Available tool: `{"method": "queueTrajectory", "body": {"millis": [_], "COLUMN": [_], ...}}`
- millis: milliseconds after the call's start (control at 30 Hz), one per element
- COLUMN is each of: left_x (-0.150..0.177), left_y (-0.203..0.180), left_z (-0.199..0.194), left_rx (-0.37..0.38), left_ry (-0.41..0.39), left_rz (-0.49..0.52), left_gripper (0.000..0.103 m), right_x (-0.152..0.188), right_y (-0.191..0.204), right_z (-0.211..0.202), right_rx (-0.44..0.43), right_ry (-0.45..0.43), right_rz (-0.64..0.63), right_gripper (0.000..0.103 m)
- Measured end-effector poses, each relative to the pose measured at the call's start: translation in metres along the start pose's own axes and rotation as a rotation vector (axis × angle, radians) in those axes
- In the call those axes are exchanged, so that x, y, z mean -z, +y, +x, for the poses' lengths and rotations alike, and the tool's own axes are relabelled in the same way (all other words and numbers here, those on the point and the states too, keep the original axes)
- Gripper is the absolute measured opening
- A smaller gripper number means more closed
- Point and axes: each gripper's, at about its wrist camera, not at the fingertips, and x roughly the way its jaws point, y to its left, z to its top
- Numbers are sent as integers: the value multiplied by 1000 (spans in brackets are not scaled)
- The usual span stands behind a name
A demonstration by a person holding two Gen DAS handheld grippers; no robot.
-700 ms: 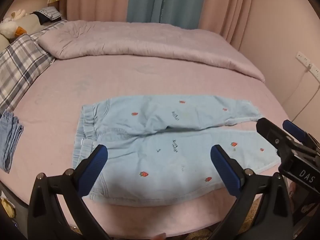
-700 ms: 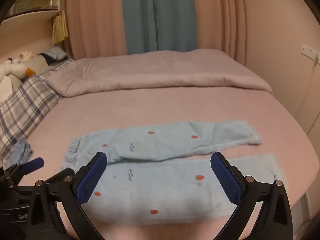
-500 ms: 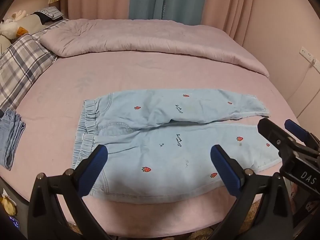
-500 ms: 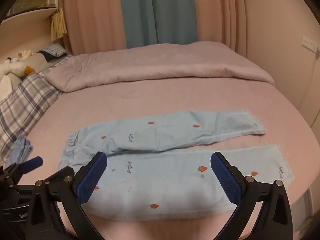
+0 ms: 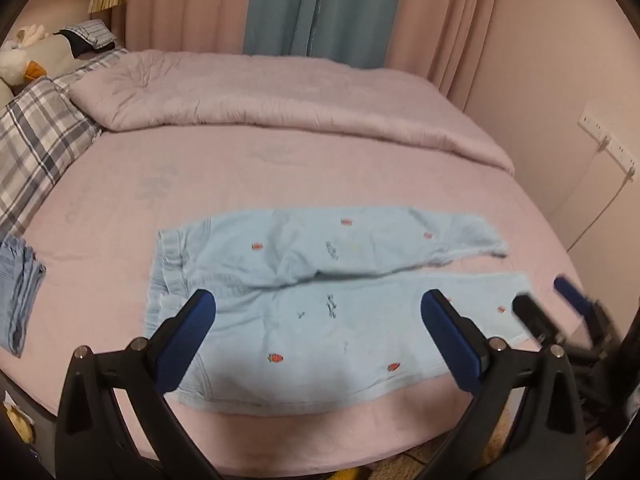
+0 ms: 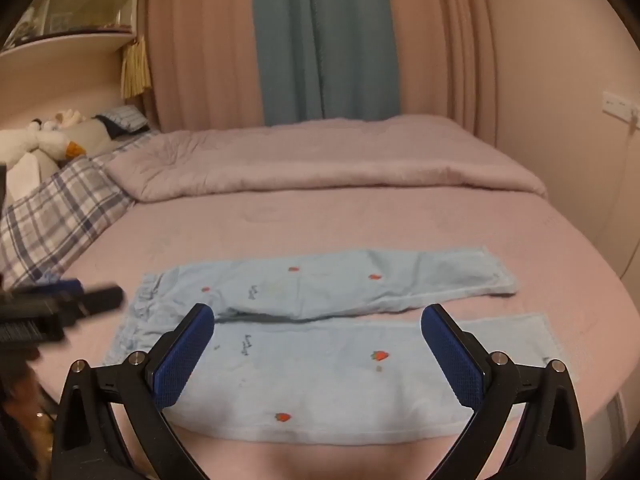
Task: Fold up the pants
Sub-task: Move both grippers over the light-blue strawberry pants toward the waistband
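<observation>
Pink bed (image 5: 120, 208) with one quilt (image 5: 280, 96), pink and teal curtains (image 6: 320, 40) behind. One pair of pants (image 5: 320, 320) lies flat, maybe two plush toys (image 6: 36, 140). Left gripper (image 5: 318, 330) and right gripper (image 6: 318, 340) both gape wide, holding nothing.

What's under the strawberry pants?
The pants lie flat on the pink bed sheet, which shows all around them. Whatever is directly beneath the fabric is covered, so nothing else can be seen there.

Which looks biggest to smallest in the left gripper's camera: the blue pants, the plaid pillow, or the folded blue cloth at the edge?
1. Blue pants, though they lie nearest the camera.
2. Plaid pillow, partly cut off.
3. Folded blue cloth, also cut off.
</observation>
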Motion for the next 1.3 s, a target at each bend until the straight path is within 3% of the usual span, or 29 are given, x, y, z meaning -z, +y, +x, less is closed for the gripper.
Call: {"method": "queueTrajectory", "body": {"millis": [100, 233, 333, 467, 567, 700, 1000, 1300], "left_x": [0, 23, 40, 62, 69, 74, 69, 70], "left_y": [3, -3, -6, 6, 24, 45, 76, 90], "left_z": [-22, -46, -46, -14, 16, 47, 62, 67], "left_rx": [-17, 25, 15, -10, -26, 5, -3, -22], "left_ry": [-10, -10, -7, 50, 107, 159, 112, 107], "left_rz": [-25, -8, -15, -57, -115, -183, -207, -201], "left_gripper": [103, 103, 103, 103, 102, 99, 99, 99], "right_x": [5, 11, 15, 23, 28, 31, 28, 24], "right_y": [-4, 0, 3, 0, -2, -4, 6, 10], "right_z": [-2, -4, -11, -6, 0, 10, 38, 49], "right_rx": [3, -43, -35, -44, -2, 33, 73, 75], "right_ry": [-4, 9, -2, 37, 72, 107, 164, 166], "right_rz": [37, 34, 27, 59, 77, 107, 142, 173], "right_gripper": [103, 103, 103, 103, 103, 103, 103, 103]}}
